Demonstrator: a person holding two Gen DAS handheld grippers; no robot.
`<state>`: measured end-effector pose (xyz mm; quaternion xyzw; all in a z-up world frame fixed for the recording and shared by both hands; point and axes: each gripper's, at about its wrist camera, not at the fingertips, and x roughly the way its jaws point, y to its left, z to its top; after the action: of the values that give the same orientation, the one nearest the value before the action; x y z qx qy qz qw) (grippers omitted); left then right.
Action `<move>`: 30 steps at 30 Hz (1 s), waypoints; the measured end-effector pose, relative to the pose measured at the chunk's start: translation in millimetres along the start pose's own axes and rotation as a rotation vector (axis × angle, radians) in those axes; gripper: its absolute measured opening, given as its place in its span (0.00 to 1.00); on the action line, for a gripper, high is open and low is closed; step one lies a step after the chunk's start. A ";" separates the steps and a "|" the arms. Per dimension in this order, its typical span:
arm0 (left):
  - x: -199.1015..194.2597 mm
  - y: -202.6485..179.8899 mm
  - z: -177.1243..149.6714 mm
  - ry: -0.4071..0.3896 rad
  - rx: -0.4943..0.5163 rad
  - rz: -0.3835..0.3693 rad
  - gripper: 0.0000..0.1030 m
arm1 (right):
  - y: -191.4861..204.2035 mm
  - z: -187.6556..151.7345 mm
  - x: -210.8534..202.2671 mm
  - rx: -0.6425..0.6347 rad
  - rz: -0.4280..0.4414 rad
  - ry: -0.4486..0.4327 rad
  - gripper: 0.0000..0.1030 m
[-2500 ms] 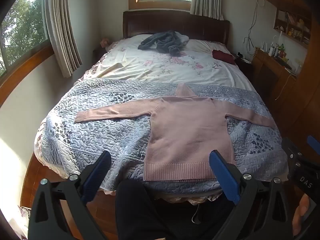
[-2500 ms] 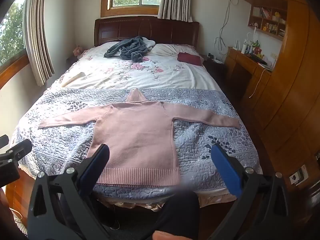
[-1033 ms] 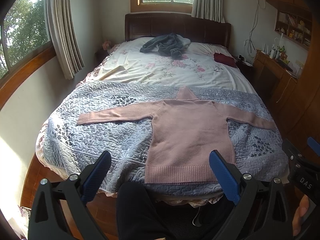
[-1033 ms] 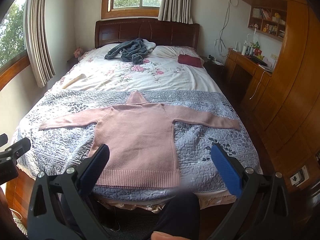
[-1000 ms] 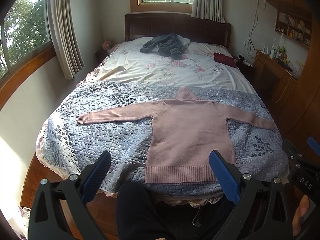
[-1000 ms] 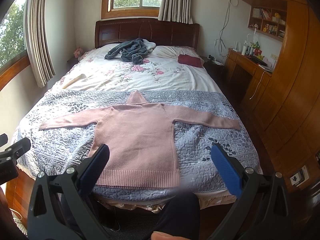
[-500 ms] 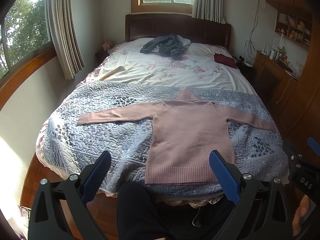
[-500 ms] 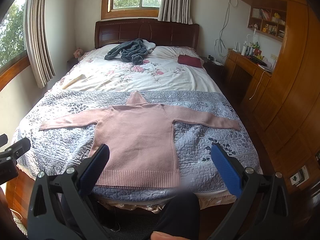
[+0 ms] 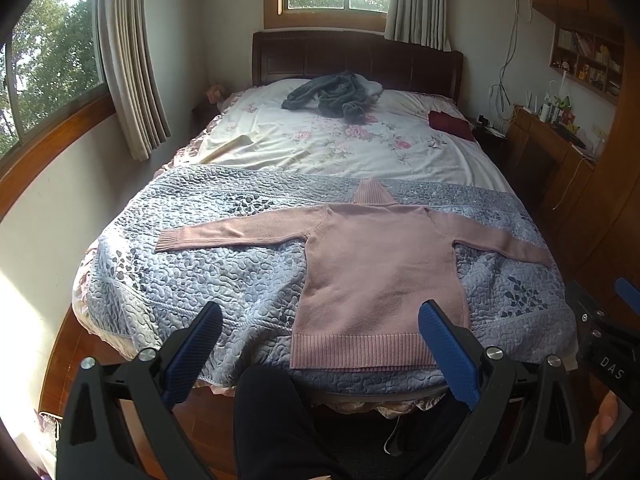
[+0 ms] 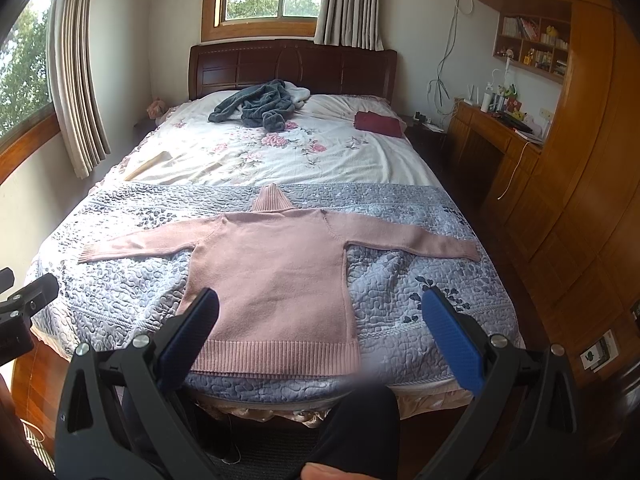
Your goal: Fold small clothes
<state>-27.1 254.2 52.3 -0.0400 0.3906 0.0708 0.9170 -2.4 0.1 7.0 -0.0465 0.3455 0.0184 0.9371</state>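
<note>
Both sets of jaws stand wide apart and hold nothing. The left gripper (image 9: 320, 344) fills the bottom of the left wrist view, its blue pads (image 9: 448, 354) clear of the bed, and the right gripper (image 10: 320, 332) fills the bottom of the right wrist view in the same way.

A pink sweater (image 10: 272, 280) lies flat in the middle of each frame, spread on a grey-blue quilt (image 10: 120, 292) that covers the near end of the bed (image 10: 292, 64). Its sleeves stretch out to either side, its collar points toward the headboard, and its ribbed hem sits near the quilt's lower edge.

Toward the top centre, on the flowered sheet (image 10: 280, 156), lie a crumpled dark grey garment (image 10: 256, 108) and, to its right, a folded dark red cloth (image 10: 378, 124).

At the upper right, a wall shelf (image 10: 532, 50) holds books and small items too small to identify. A dark trouser leg (image 9: 276, 424) shows at the bottom of the left wrist view.
</note>
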 end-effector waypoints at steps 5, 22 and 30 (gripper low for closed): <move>-0.6 -0.6 -0.7 -0.002 -0.001 0.000 0.96 | -0.3 -0.2 -0.1 0.001 0.000 0.000 0.97; -16.5 1.8 -4.8 -0.039 -0.022 0.000 0.96 | -0.7 -4.3 -16.0 -0.001 -0.011 -0.036 0.97; -9.5 9.7 -8.5 -0.169 -0.047 -0.045 0.96 | -21.2 -8.6 -15.0 -0.031 0.009 -0.171 0.97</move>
<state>-41.2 261.7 53.2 -0.0638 0.3091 0.0625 0.9468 -17.9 -21.9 11.8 -0.0577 0.2641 0.0319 0.9622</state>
